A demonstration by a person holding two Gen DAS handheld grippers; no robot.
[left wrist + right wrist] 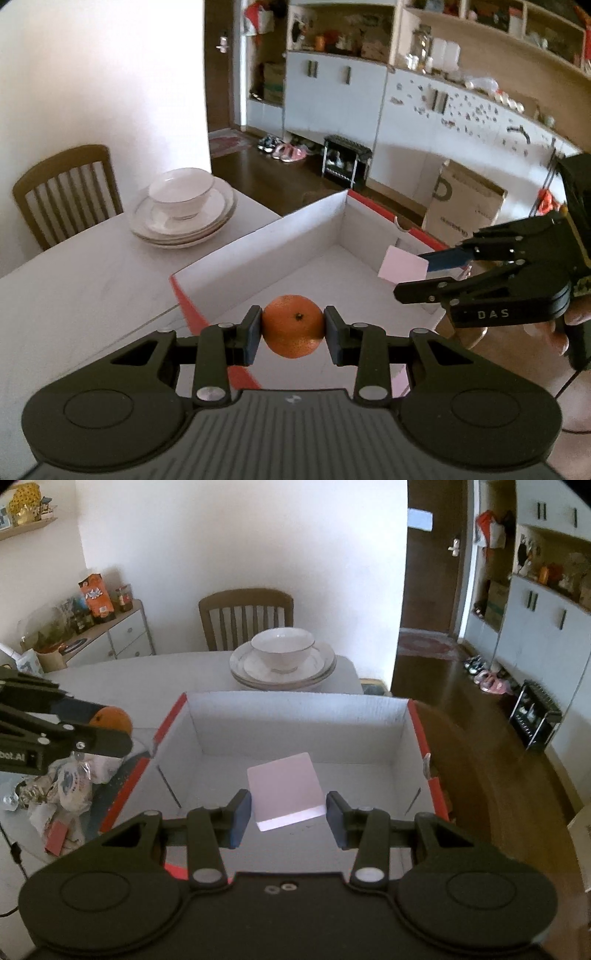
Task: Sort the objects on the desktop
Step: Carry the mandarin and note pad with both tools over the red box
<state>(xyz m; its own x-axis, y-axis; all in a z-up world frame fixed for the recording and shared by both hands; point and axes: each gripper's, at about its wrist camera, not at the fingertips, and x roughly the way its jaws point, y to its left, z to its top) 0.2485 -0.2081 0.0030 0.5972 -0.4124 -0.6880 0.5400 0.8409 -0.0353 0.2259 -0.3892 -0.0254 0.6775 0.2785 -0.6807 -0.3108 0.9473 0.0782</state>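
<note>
Two tongs are in view, each carrying one thing. The left tongs [292, 332] are clamped on one orange [293, 325], a pad pressing each side of it, stem end facing the camera. In the left wrist view the orange hangs over the near corner of the box [258, 236], at 6 o'clock from the box's middle. The right tongs [289, 814] are clamped on one pale pink card block [286, 790], tilted, its top corner toward 12 o'clock; it hangs above the box floor and does not touch it. From the left wrist view the right tongs come in from 3 o'clock, with a hand gripping their handle at the frame's right edge.

There is one open box, white inside with red edges, standing on the desk [74, 280]. At 12 o'clock beyond the box in the right wrist view stands one bowl [282, 650] on a stack of plates [240, 668]; at least two rims show. One wooden chair [245, 614] stands behind them. At 9 o'clock from the box lies a heap of crumpled wrappers [62, 790] on the desk.
</note>
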